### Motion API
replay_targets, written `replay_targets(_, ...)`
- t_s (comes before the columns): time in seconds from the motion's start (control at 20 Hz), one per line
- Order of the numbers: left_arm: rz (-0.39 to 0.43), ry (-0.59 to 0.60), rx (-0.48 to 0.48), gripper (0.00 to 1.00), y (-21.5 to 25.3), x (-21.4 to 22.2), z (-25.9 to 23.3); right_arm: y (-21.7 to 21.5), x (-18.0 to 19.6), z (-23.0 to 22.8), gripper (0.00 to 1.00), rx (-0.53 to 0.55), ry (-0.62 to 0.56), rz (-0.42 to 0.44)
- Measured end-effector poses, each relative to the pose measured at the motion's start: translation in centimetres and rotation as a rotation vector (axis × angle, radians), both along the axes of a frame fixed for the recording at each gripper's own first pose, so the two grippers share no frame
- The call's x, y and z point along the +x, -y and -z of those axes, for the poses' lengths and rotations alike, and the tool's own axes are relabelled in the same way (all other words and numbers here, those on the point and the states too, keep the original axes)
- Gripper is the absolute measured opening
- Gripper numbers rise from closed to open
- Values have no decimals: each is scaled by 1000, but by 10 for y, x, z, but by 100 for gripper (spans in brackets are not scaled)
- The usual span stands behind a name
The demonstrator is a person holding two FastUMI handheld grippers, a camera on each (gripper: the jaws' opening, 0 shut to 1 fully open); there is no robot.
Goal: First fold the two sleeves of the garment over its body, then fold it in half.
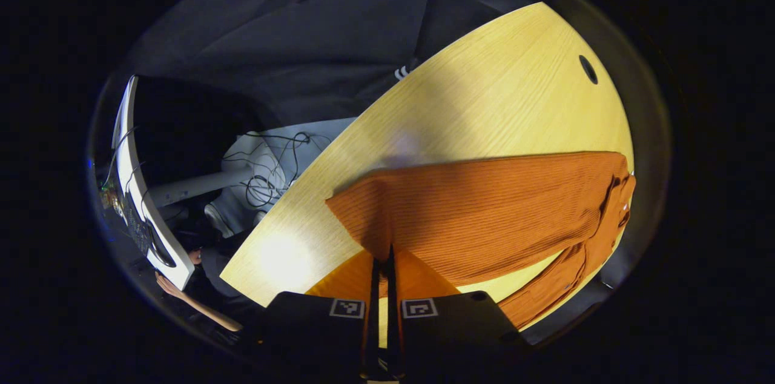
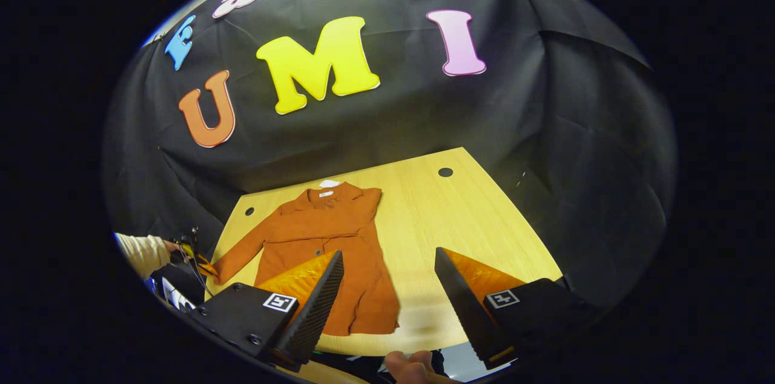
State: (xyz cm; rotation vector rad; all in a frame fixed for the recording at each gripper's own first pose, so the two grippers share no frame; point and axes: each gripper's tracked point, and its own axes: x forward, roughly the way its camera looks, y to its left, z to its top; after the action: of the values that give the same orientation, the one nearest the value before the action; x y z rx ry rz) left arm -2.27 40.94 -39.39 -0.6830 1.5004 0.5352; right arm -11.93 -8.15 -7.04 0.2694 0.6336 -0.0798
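Your left gripper (image 1: 380,263) pinches the sleeve (image 1: 357,202); fold it over the body (image 1: 484,208). Right gripper (image 2: 387,278) hangs open.

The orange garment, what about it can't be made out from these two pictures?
- Left gripper view: the garment edge gripped by the left hand-held gripper is hidden between its closed fingers; collar cut off at the picture's rim.
- Right gripper view: the hem's left corner is covered by the open right hand-held gripper finger.
- Right gripper view: the collar label is too small to read.
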Motion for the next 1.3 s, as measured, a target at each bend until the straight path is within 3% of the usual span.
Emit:
replay_targets(0.25,25,92,27,4,11,19,-48,14,6,20,93,60,-30,-6)
replay_targets(0.3,41,115,40,4,15,28,-63,15,9,22,97,74,-32,-12)
replay_targets(0.45,114,221,92,4,35,59,-108,17,19,22,97,107,-32,-43)
replay_targets(0.5,142,251,109,4,48,72,-125,18,22,19,93,107,-23,-60)
replay_targets(0.55,171,282,116,4,65,87,-140,21,26,18,97,99,-16,-73)
replay_targets(0.6,202,316,125,4,83,102,-152,23,30,19,93,93,-12,-90)
replay_targets(0.65,240,347,137,3,103,116,-165,25,33,21,97,86,-17,-102)
replay_targets(0.9,490,457,110,3,242,162,-194,33,45,38,97,95,-57,-145)
replay_targets(1.15,614,601,28,4,409,215,-203,56,45,46,97,75,-61,-136)
replay_targets(1.3,664,620,-18,3,498,234,-187,68,44,50,97,63,-69,-127)
